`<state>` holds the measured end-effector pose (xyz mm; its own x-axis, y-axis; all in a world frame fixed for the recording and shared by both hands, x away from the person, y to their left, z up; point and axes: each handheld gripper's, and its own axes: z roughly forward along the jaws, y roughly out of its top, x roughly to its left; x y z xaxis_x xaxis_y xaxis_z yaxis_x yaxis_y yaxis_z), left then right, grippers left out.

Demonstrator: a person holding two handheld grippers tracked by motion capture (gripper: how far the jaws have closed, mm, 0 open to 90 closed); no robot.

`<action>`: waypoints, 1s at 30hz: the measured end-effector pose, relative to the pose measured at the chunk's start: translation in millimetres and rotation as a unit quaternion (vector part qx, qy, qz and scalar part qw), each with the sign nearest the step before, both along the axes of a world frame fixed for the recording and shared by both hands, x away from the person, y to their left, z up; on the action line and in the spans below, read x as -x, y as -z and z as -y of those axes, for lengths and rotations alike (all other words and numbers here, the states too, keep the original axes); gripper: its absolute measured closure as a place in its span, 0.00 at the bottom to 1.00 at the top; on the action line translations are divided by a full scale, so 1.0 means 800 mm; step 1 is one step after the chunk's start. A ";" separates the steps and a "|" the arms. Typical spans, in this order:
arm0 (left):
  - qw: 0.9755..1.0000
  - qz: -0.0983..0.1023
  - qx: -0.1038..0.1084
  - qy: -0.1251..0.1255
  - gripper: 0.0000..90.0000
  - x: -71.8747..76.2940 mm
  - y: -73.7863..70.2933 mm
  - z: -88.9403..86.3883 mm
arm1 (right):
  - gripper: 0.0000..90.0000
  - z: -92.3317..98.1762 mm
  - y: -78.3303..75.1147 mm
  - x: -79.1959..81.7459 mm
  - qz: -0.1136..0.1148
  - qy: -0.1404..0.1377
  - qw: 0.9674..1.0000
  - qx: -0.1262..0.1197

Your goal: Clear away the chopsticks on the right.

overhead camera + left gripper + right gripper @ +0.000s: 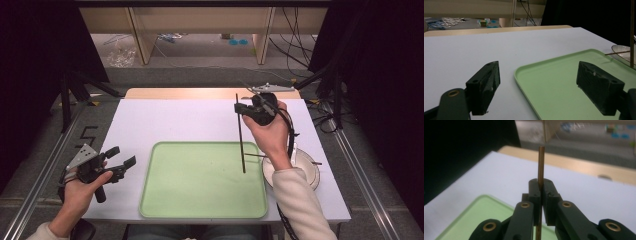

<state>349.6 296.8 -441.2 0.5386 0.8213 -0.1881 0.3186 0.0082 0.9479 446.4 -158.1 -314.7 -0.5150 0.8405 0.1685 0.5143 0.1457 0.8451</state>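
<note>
My right gripper point(239, 108) is shut on a thin dark chopstick point(240, 135), held upright above the right side of the green tray point(165, 200). In the right gripper view the chopstick point(540, 167) rises between the closed jaws of my right gripper point(540, 185). A second chopstick point(256, 155) lies across the white plate point(311, 175) at the tray's right, its tip over the tray's rim. My left gripper point(124, 156) is open and empty, held just left of the tray. In the left gripper view its jaws point(537, 82) stand wide apart over the tray's near corner point(529, 100).
A white mat point(175, 120) covers the table, with a wooden strip point(190, 93) along the far edge. Beyond the table, cables and small items lie on the floor. Black stands sit at both far sides.
</note>
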 end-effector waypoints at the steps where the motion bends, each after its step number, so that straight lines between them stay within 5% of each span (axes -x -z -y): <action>1: 1.000 0.000 0.000 0.000 0.21 0.000 0.000 0.000 | 0.97 -0.002 0.006 -0.002 -0.014 0.009 1.000 -0.002; 6: 1.000 0.000 0.000 0.000 0.21 0.000 0.000 0.000 | 0.97 -0.010 0.030 -0.010 -0.114 0.052 0.992 -0.006; 7: 1.000 0.000 0.000 0.000 0.21 0.000 0.000 0.000 | 0.97 -0.010 0.030 -0.010 -0.114 0.052 0.992 -0.006; 9: 1.000 0.001 0.000 0.003 0.21 0.000 0.000 0.000 | 0.97 -0.011 0.044 -0.013 -0.152 0.068 0.986 0.009; 11: 1.000 0.000 0.000 0.001 0.21 0.000 0.000 0.000 | 0.97 -0.015 0.050 -0.014 -0.201 0.090 0.975 0.003; 14: 1.000 0.000 0.000 0.001 0.21 0.000 0.000 0.000 | 0.97 -0.018 0.063 -0.019 -0.230 0.103 0.968 0.003; 15: 1.000 0.000 0.000 0.001 0.21 0.000 0.000 0.000 | 0.97 -0.017 0.068 -0.021 -0.231 0.103 0.967 0.007; 18: 1.000 0.000 0.000 0.002 0.21 0.000 0.000 0.000 | 0.97 -0.019 0.075 -0.020 -0.282 0.115 0.952 0.015; 20: 1.000 0.000 0.000 0.002 0.21 0.000 0.000 0.000 | 0.97 -0.022 0.080 -0.022 -0.297 0.124 0.947 0.016; 22: 1.000 0.000 0.000 0.001 0.21 0.000 0.000 0.000 | 0.97 -0.024 0.085 -0.023 -0.301 0.128 0.945 0.014; 24: 1.000 0.000 0.000 0.001 0.21 0.000 0.000 0.000 | 0.97 -0.026 0.088 -0.024 -0.320 0.136 0.938 0.019; 25: 1.000 0.000 -0.001 0.002 0.21 0.000 0.000 0.000 | 0.97 -0.026 0.091 -0.024 -0.319 0.133 0.938 0.020; 27: 1.000 0.000 -0.001 0.001 0.21 0.000 0.000 0.000 | 0.97 -0.028 0.095 -0.024 -0.337 0.140 0.931 0.027; 28: 1.000 0.000 0.000 0.002 0.21 0.000 0.000 0.000 | 0.97 -0.026 0.101 -0.026 -0.320 0.133 0.937 0.034; 30: 1.000 0.002 -0.002 0.003 0.21 0.000 0.000 0.000 | 0.97 -0.026 0.106 -0.027 -0.328 0.136 0.934 0.041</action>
<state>349.9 297.0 -441.3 0.5451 0.8182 -0.1828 0.3146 0.0024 0.9492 467.9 -136.9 -399.6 -0.0895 0.9492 0.3016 0.9450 -0.0148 0.3268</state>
